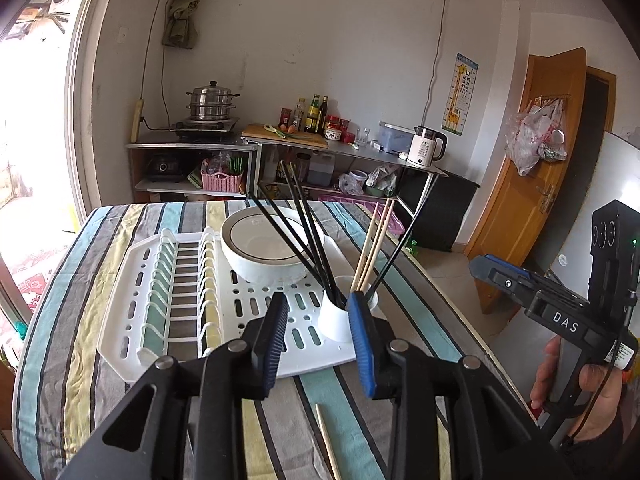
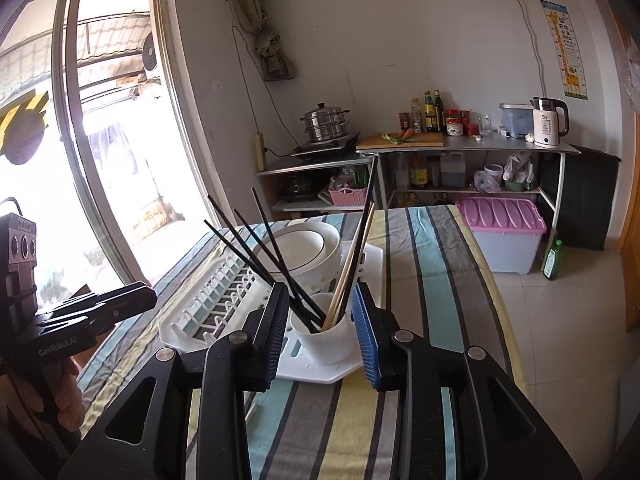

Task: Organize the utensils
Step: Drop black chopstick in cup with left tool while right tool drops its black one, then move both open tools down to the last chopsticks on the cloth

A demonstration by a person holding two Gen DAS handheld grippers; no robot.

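A white utensil cup (image 1: 335, 324) (image 2: 328, 344) stands on the near corner of a white drain rack (image 1: 132, 280) (image 2: 180, 320). It holds several black chopsticks (image 1: 304, 232) (image 2: 256, 248) and a few wooden chopsticks (image 1: 374, 240) (image 2: 352, 264), all fanned outward. One wooden chopstick (image 1: 326, 440) lies loose on the striped cloth under my left gripper. My left gripper (image 1: 318, 300) is open just short of the cup, with nothing between its pads. My right gripper (image 2: 320, 292) is open too, with the cup seen through the gap behind its pads.
A white bowl (image 1: 264, 252) (image 2: 304, 252) rests on the rack behind the cup. The striped table (image 2: 440, 280) ends at the right over tiled floor. A pink-lidded box (image 2: 500, 220) and a green bottle (image 2: 552, 260) stand there. Kitchen shelves (image 1: 280, 148) line the far wall.
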